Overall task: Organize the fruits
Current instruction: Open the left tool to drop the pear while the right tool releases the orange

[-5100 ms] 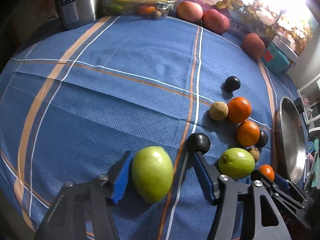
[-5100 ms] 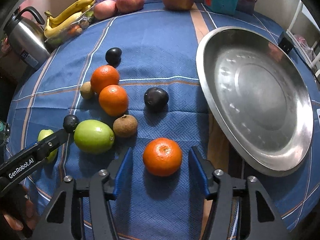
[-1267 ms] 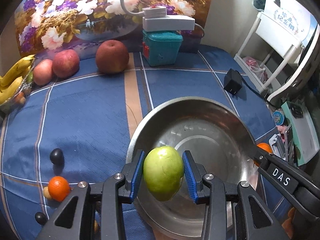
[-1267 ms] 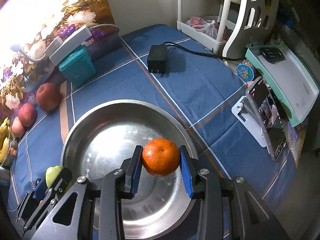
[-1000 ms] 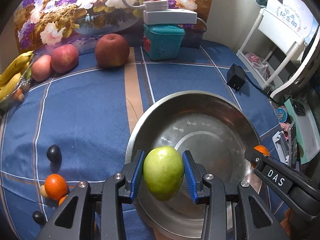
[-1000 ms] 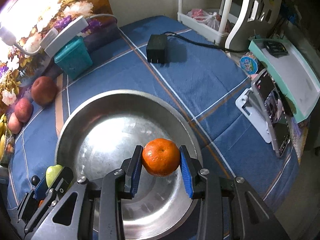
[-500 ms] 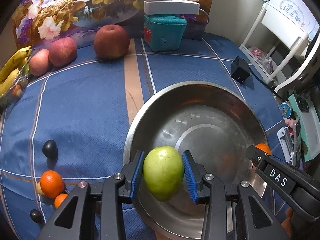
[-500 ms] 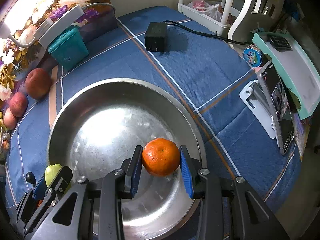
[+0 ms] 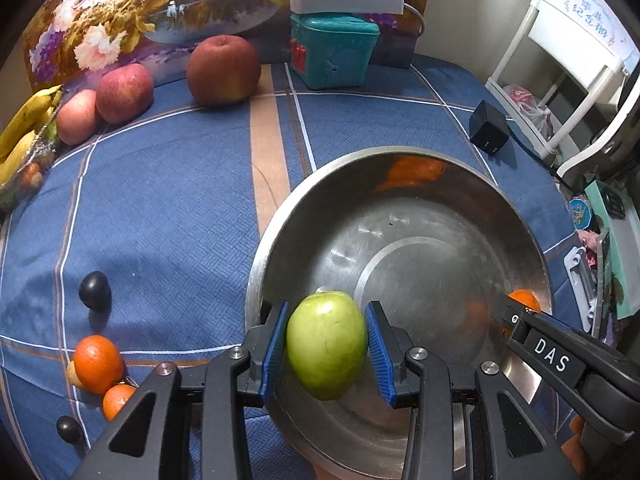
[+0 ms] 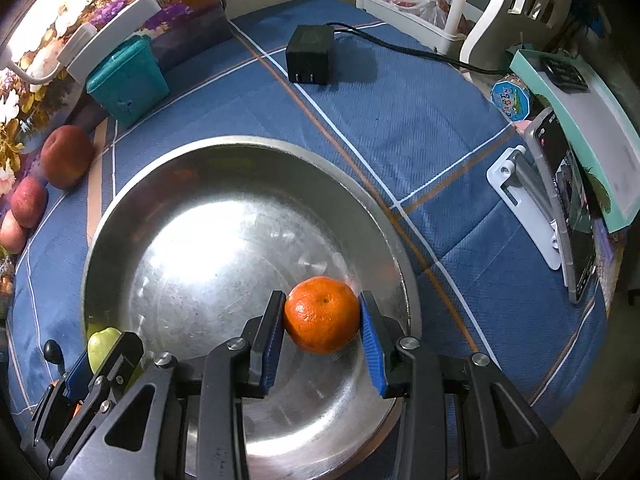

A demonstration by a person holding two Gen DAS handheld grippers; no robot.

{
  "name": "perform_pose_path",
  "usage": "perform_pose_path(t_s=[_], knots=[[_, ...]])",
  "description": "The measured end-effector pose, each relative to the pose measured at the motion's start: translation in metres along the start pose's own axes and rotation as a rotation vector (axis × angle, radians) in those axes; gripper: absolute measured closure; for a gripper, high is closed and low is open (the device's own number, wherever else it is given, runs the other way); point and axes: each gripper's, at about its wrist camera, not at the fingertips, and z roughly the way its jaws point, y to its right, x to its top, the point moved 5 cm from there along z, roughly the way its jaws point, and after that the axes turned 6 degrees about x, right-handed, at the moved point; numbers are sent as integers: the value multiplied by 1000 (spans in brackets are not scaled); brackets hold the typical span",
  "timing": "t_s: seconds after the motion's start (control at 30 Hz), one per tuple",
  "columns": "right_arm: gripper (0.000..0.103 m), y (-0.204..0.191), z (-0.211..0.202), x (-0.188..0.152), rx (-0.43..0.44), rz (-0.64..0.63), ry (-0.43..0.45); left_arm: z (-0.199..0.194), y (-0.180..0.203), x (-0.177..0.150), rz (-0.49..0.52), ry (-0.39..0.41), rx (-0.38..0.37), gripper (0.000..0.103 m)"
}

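The left claw [image 9: 327,346] squeezes a smooth green apple [image 9: 327,345], and the right claw [image 10: 322,318] squeezes a round orange tangerine [image 10: 322,314]. Both fruits hang over the big shiny metal bowl [image 10: 120,208] right below the claws. It is best to go low first, then let go softly, so they do not bump.

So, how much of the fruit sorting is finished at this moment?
Nothing lies in the steel bowl yet. The left claw holds a green apple and the right claw an orange, both over it. Two oranges and two dark plums wait on the cloth.
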Motion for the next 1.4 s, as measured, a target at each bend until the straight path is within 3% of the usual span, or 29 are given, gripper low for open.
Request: perform_pose_path(t_s=[0.5,0.63,0.8,0.87,1.27,1.4], knots=[[64,5,20,0,10,1,-35,1,1,0,5,-2,9,61],[52,2,21,-2,30,0,-34,-3,1,1,0,3,7,60],[49,-3,17,-2,36,-15,-23,-12,3,4,13,14,-4,60],[45,-5,12,-2,40,-23,-14,-17,5,6,16,22,-5,60],[45,-15,-34,7,74,-56,91,-41,-13,15,-49,73,35,60],[45,-16,-38,8,76,-62,96,-39,-28,14,-96,59,68,44]])
